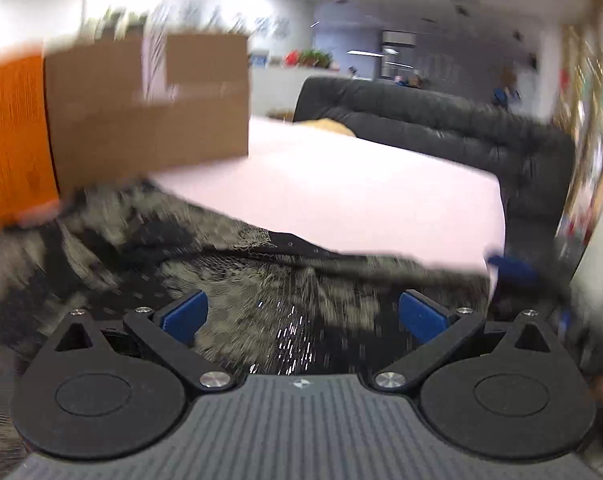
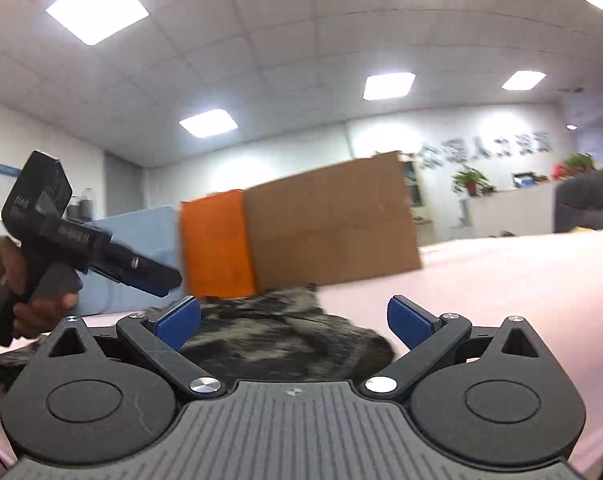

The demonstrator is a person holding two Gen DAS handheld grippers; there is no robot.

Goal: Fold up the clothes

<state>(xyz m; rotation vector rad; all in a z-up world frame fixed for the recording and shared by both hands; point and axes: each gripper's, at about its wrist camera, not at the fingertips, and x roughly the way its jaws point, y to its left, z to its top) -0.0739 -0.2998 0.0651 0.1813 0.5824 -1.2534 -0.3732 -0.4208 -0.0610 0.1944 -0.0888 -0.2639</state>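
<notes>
Your left tool [image 1: 303, 316] is hanging with its blue pads spread wide and nothing between them; the camouflage-patterned garment [image 1: 229, 280] is lying directly beneath and ahead of it, rumpled on the pale pink surface [image 1: 361, 192]. Just past the tool's left pad, at the far edge of the cloth, an orange box [image 1: 13, 140] and a brown cardboard box [image 1: 149, 108] are standing side by side, and off beyond the right pad a black sofa [image 1: 441, 128] is sitting behind the surface. The left wrist view is blurred, so the exact lie of the garment's edges is hard to read.

Your right tool [image 2: 293, 318] is also spread, pads apart and pinching nothing. The garment is bunching in a low heap right in front of it, between the pads' line and the boxes. To this tool's left, your left hand [image 2: 17, 280] is gripping the handle of the other tool, which is pointing towards the heap.

Judging by both tools being empty over an untidy pile, you are between grasps: either a fold is only just laid or the cloth is yet to be spread out. The next move is calling for you to pick out a clear edge or corner with each tool, close on a single layer, and draw the cloth flat, away from the boxes, before folding it over.
</notes>
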